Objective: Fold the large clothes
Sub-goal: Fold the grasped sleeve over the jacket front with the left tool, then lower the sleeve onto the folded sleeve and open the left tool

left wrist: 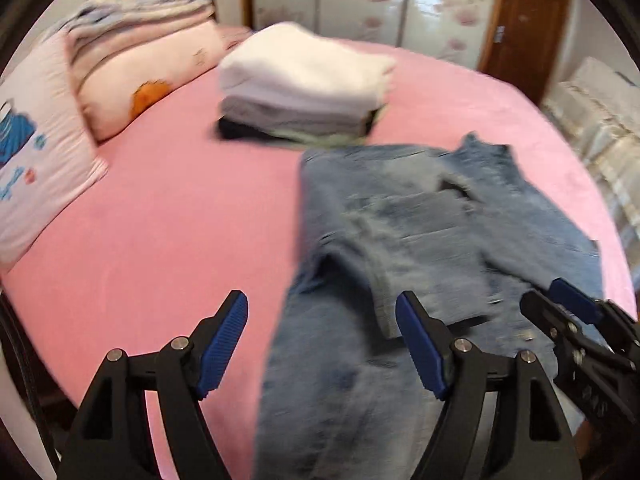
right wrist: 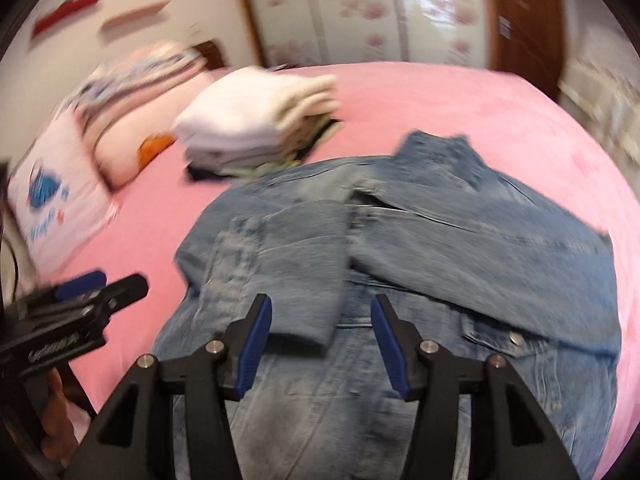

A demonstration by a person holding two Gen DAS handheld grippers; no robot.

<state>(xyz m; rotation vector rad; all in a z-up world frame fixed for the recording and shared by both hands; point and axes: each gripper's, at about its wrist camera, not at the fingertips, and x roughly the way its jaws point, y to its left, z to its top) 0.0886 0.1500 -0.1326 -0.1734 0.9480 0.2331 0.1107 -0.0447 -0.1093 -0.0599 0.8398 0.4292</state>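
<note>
Denim jacket (right wrist: 400,240) lies on the pink bed (right wrist: 480,112), both sleeves folded across it; body folds remain. Left gripper (left wrist: 320,344) and right gripper (right wrist: 322,348): jaws apart, empty.

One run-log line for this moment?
denim jacket: sleeves folded in, on bed | left gripper: open, empty | right gripper: open, empty

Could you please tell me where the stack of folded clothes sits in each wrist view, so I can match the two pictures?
Left wrist view: the stack of folded clothes sits above centre, just beyond the denim jacket.
Right wrist view: the stack sits upper left of centre, again at the jacket's far edge.
Shared landmark: the pillow with the orange patch, left of the stack.
</note>
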